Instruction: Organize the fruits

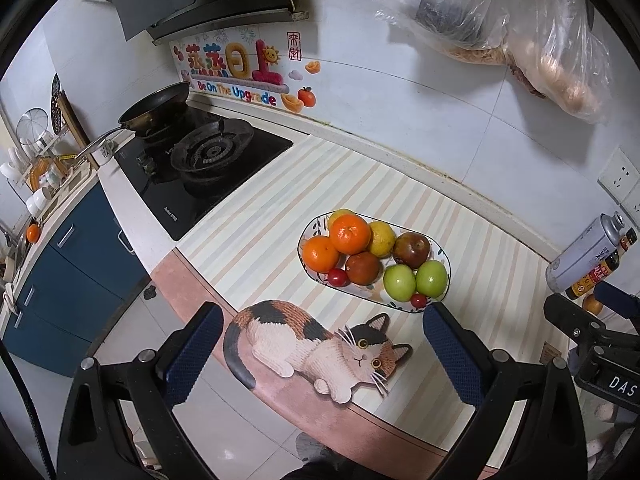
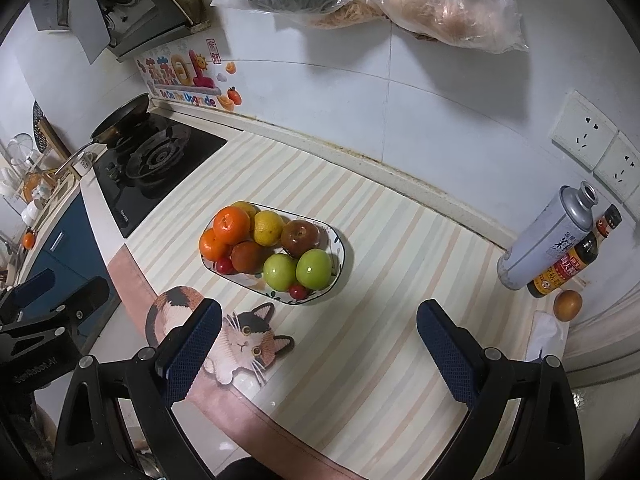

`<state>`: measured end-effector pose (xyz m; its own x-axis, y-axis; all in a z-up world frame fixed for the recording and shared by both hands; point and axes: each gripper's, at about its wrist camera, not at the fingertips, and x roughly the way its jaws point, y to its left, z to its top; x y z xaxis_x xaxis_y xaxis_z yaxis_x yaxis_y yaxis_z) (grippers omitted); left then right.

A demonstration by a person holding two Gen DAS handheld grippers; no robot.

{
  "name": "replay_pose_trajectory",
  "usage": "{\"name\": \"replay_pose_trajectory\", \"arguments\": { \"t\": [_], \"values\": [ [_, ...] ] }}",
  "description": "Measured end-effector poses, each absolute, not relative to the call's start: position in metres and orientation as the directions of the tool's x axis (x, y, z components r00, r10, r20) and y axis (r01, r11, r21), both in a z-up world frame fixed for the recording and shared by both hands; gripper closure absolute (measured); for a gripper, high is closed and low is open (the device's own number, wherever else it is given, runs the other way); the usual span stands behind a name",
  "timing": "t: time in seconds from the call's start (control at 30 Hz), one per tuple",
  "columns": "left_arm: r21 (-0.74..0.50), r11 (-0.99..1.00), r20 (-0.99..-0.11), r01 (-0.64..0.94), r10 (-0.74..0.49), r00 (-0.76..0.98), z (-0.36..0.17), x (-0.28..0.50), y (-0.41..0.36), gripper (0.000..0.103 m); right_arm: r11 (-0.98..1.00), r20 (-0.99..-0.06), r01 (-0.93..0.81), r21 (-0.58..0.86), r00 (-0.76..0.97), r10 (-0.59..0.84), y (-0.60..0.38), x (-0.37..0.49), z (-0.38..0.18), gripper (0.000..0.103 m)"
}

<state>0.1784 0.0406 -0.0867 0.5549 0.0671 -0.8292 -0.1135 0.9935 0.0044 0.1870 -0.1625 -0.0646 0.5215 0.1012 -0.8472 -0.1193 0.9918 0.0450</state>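
Observation:
An oval patterned plate (image 1: 442,254) (image 2: 343,242) on the striped counter mat holds oranges (image 1: 349,233) (image 2: 231,225), a yellow citrus (image 1: 381,238) (image 2: 268,227), two dark red fruits (image 1: 411,248) (image 2: 300,237), two green apples (image 1: 431,277) (image 2: 313,269) and two cherry tomatoes (image 1: 338,277) (image 2: 297,291). My left gripper (image 1: 322,318) is open and empty, in front of the plate over the cat picture. My right gripper (image 2: 318,314) is open and empty, just in front of the plate. The right gripper also shows in the left wrist view (image 1: 592,320).
A gas stove (image 1: 208,168) (image 2: 156,168) with a frying pan (image 1: 156,108) lies to the left. A metal can (image 2: 546,236), sauce bottles (image 2: 568,266) and a brown egg-like object (image 2: 567,305) stand at the right. Plastic bags (image 2: 400,0) hang on the wall.

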Motion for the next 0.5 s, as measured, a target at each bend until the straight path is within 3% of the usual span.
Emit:
{"name": "replay_pose_trajectory", "arguments": {
  "t": [0.5],
  "values": [
    [0.003,0.994,-0.827,-0.111,0.065,0.558,-0.0853,0.1737,0.0310,0.001,0.990,-0.849,-0.126,0.061,0.515,0.118,-0.1654,0.1853,-0.0645,0.003]
  ]
}}
